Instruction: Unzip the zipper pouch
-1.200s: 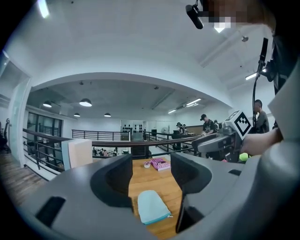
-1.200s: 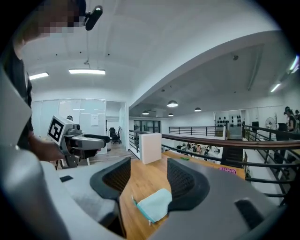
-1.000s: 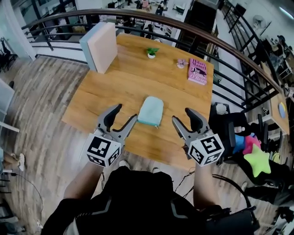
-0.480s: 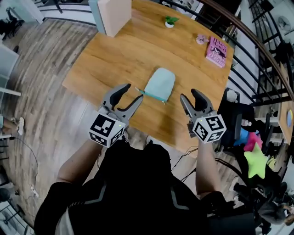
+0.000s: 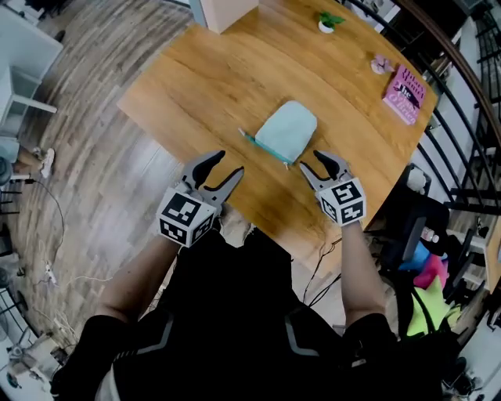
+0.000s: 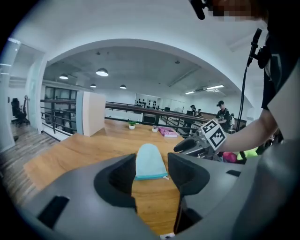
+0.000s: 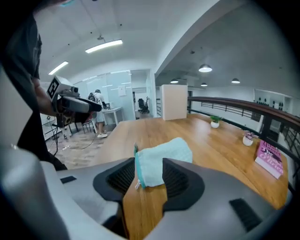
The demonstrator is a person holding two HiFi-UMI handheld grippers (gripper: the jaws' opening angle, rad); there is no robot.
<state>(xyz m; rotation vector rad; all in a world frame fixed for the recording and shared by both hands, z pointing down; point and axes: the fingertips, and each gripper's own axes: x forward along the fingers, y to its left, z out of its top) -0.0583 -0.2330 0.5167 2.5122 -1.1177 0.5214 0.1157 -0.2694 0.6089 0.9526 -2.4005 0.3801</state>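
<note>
The left claw (image 5: 228,164) hovers over the near edge of the bench (image 5: 196,78), its jaws fairly wide but closing, with nothing between them; in its own view the zipper pouch (image 5: 287,131) is framed in the gap but lies further out on the wood, untouched. The right claw (image 5: 310,162) sits just beside the pouch's near right corner, also partly spread and closing, and also empty: the pouch shows past its tips, not between its pads. The pale teal pouch lies flat near the middle of the bench, and its darker zipper edge (image 5: 262,147) faces the person, which puts the whole seam within reach of both claws. The small pull (image 7: 137,184) hangs at the end nearer the right claw, so that claw looks set to take the pull while the left one pins the fabric at the far end of the seam. The zip appears fully shut, so the task has hardly begun. A pink book (image 5: 403,84) and a small potted plant (image 5: 327,19) stand well apart at the far side.
</note>
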